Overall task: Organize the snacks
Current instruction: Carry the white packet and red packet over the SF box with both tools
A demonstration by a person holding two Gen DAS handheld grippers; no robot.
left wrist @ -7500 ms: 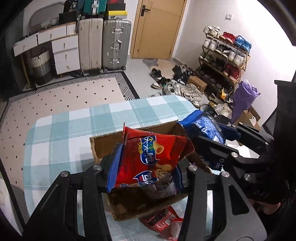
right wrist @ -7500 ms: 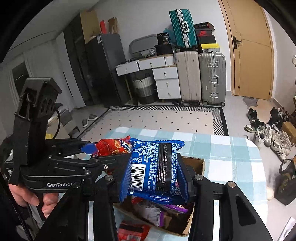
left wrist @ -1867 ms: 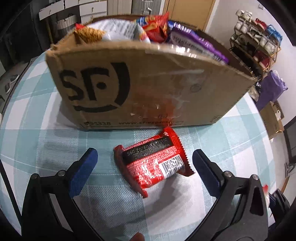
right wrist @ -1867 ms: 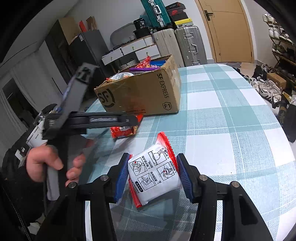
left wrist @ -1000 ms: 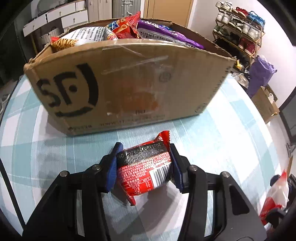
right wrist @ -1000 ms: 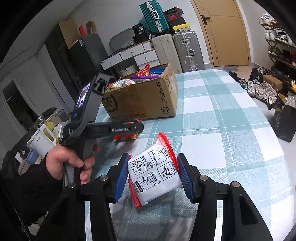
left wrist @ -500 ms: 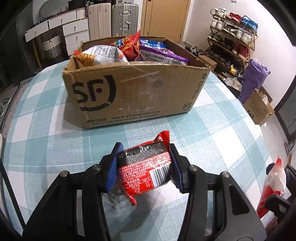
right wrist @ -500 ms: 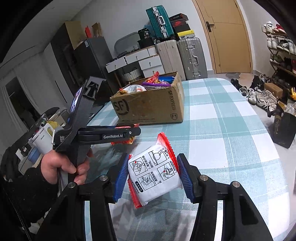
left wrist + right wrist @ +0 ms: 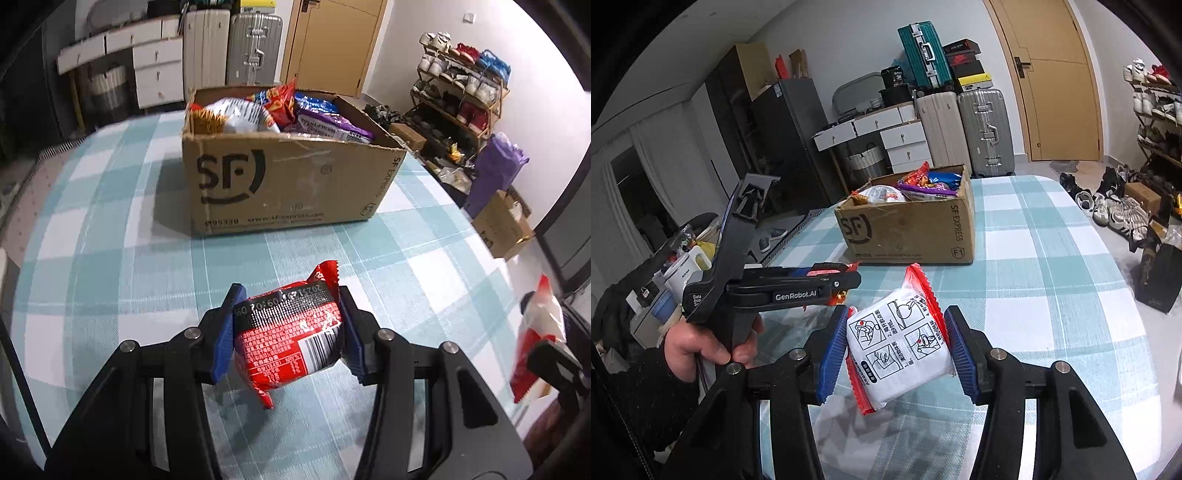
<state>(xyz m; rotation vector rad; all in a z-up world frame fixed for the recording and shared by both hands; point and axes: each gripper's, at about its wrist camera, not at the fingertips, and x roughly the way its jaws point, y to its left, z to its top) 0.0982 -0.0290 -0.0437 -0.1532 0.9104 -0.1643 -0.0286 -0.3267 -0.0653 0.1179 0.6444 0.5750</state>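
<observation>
My left gripper is shut on a red snack packet with a black band and a barcode, held above the checked tablecloth. Ahead of it stands the brown cardboard box, open on top and filled with several snack bags. My right gripper is shut on a white and red snack packet with printed drawings, lifted over the cloth. In the right wrist view the left gripper hangs to the left in a person's hand, with the box farther back.
The table is rounded, with its edges near on the left and right. Suitcases and white drawers stand by the far wall beside a wooden door. A shoe rack and a small cardboard box sit on the floor to the right.
Both grippers have risen and drawn back from the box with their packets still held. The box looks smaller and farther off in the left wrist view.
</observation>
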